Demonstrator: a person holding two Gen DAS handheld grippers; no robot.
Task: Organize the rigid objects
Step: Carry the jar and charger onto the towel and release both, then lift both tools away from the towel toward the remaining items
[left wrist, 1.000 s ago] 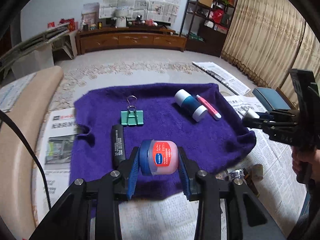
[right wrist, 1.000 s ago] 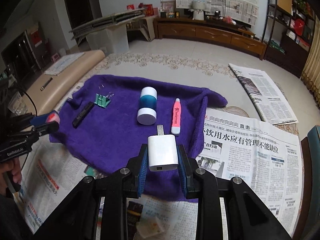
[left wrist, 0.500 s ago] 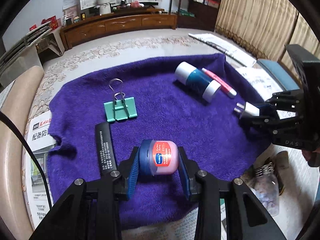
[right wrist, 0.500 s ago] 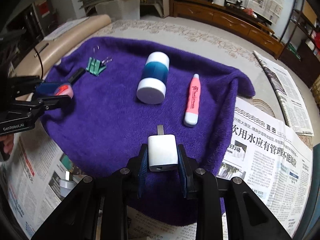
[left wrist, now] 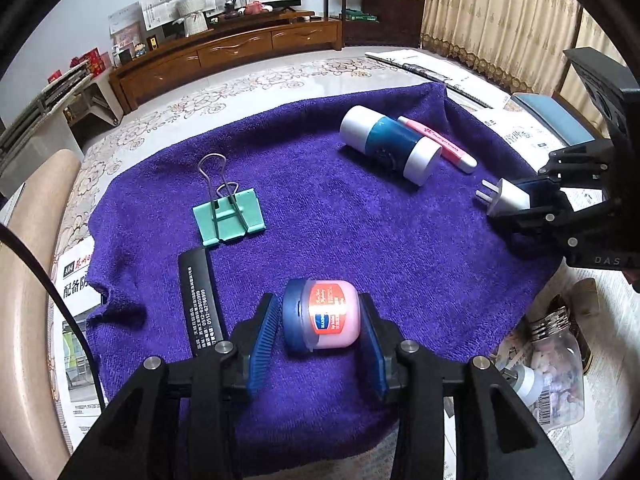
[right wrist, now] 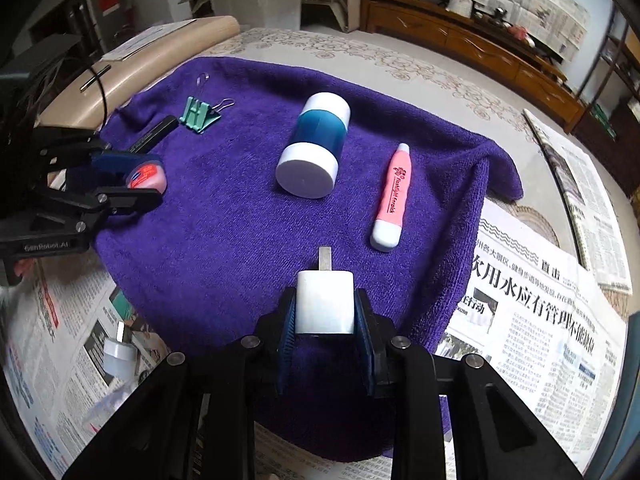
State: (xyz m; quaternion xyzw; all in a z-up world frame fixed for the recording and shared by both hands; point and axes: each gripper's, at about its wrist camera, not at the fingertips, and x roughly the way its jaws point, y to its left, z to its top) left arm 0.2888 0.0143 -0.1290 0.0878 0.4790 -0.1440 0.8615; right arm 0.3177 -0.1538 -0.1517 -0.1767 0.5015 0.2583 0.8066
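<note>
Left gripper (left wrist: 320, 332): jaws just now opening, small jar (left wrist: 322, 320) between them with gaps on both sides – let go, probably to leave it lying on the towel (left wrist: 360, 240).
Right gripper (right wrist: 325, 320): clamped on the white plug (right wrist: 325, 308), prongs pointing away, low over the near towel edge – likely about to set it down too.
Jar: on its side near the front of the towel, round, pink see-through body, dark blue lid.
Plug: smooth hard block, rounded corners, flat metal prong.
Towel: purple, fluffy, soft, spread over newspaper (right wrist: 540, 312) – seems to be the spot for sorted things.
Bottle (right wrist: 314, 146): fat tube, white ends, blue middle, lying down so able to roll.
Pen (right wrist: 392, 196): pink, thin, just beside the bottle.
Clip (left wrist: 229, 216): green, wire handles.
Black bar (left wrist: 200, 304): flat, long, printed, beside the jar.
</note>
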